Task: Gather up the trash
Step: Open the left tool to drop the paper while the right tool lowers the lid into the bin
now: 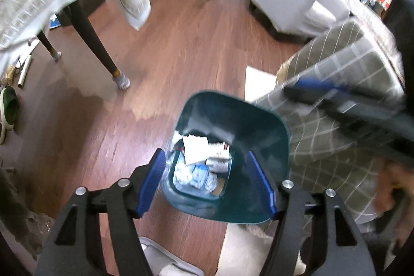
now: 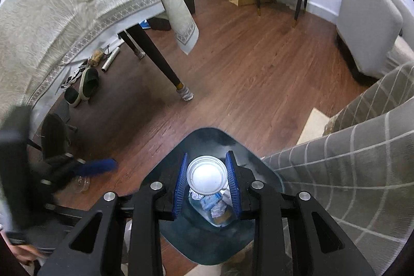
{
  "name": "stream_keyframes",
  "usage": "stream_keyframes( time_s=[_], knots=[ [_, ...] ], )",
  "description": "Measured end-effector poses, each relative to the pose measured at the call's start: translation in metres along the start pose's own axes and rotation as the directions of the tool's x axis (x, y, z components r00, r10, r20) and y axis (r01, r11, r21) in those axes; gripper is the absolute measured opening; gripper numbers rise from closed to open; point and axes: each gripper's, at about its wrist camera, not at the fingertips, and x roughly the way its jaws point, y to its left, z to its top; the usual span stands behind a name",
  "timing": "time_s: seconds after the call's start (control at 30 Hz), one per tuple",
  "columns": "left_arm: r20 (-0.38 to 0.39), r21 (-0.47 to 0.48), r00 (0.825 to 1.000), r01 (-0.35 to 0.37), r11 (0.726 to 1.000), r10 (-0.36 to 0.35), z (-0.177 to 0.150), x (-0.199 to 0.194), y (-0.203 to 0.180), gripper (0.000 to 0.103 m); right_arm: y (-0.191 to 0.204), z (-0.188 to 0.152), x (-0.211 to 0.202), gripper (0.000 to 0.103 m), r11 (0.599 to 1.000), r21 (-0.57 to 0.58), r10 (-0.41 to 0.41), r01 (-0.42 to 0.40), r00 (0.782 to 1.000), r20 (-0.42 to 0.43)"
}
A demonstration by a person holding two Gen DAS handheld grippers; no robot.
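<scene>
While both grippers hung above the bin, the scene read as follows, left to right.

Table: a table under a cream patterned tablecloth [image 2: 64,7] stood at the far left, its dark tapered leg [image 2: 157,56] ending in a small grey sock on the reddish-brown wooden floor [image 2: 245,64].

Left gripper [image 1: 207,183]: its blue-padded fingers [image 1: 152,183] stood apart with nothing between them, aimed down over the bin's opening; in the right wrist view it showed only as a blurred shape at the left edge.

Bin: the teal plastic waste bin [image 1: 271,126] sat on the floor just beside the sofa, holding crumpled white paper [image 1: 196,146], small cartons and wrappers at its bottom.

Right gripper [image 2: 207,188]: its fingers were closed against the sides of a round clear plastic cup [image 2: 207,175], seen end-on with a pale disc facing the camera, held directly above the bin's mouth.

Sofa: a grey throw with a thin white check [image 2: 349,167] covered the seat at the right.

Armchair: a pale grey upholstered armchair [image 2: 367,25] stood farther back on the right.
</scene>
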Motion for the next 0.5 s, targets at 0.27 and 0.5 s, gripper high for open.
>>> stream_keyframes(
  time_s=[0.27, 0.5],
  knots=[
    [0.116, 0.02, 0.993, -0.03, 0.999, 0.028, 0.015, -0.054, -0.008, 0.054, 0.002, -0.008, 0.031, 0.03, 1.0, 0.007, -0.004, 0.004, 0.998, -0.066],
    [0.198, 0.039, 0.98, -0.024, 0.999, 0.016, 0.027, -0.088, -0.024, 0.048, 0.002, -0.02, 0.065, 0.03, 1.0, -0.003, -0.019, 0.019, 0.99, -0.137]
  ],
)
